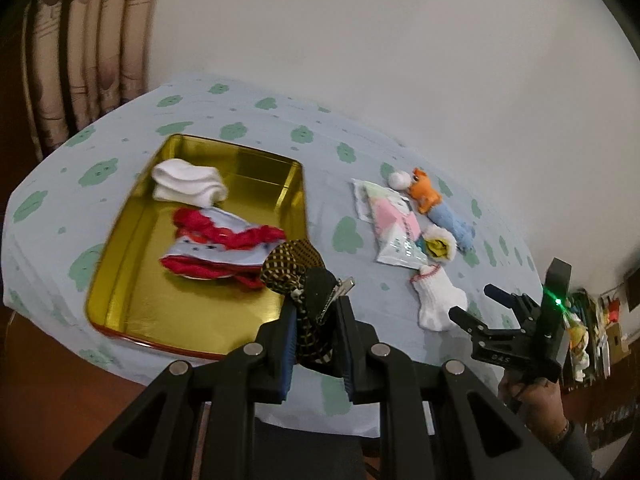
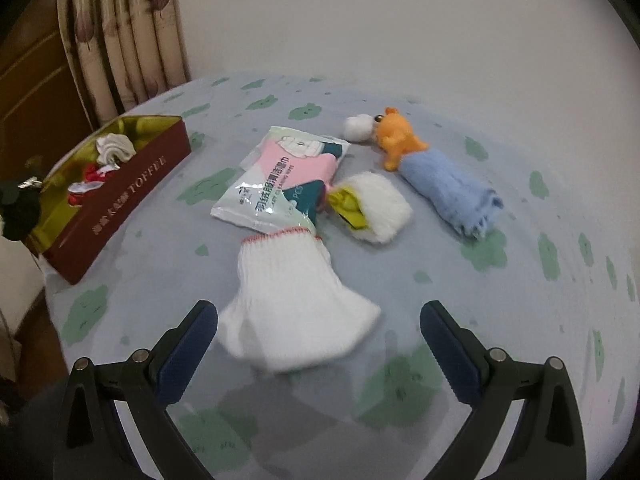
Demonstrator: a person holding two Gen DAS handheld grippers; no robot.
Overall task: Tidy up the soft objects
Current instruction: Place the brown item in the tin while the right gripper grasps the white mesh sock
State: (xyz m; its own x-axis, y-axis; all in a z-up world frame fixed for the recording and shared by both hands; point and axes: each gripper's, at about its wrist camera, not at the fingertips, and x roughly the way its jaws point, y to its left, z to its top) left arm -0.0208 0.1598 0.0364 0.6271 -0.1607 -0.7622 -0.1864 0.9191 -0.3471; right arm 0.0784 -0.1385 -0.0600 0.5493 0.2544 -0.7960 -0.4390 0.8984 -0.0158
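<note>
Left gripper (image 1: 316, 320) clamps checkered cloth (image 1: 294, 264) – right gripper (image 2: 319, 320) gapes over white sock (image 2: 296, 300).

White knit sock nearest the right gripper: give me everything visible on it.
The white sock is a ribbed knit with a thin red-pink trim along its cuff. It lies flat and loose on the blue cloth with green prints, cuff pointing away from the camera and touching the wipes packet, the wider end flaring toward the camera. It sits just ahead of the right gripper, whose jaws are wide open and not touching it.
</note>
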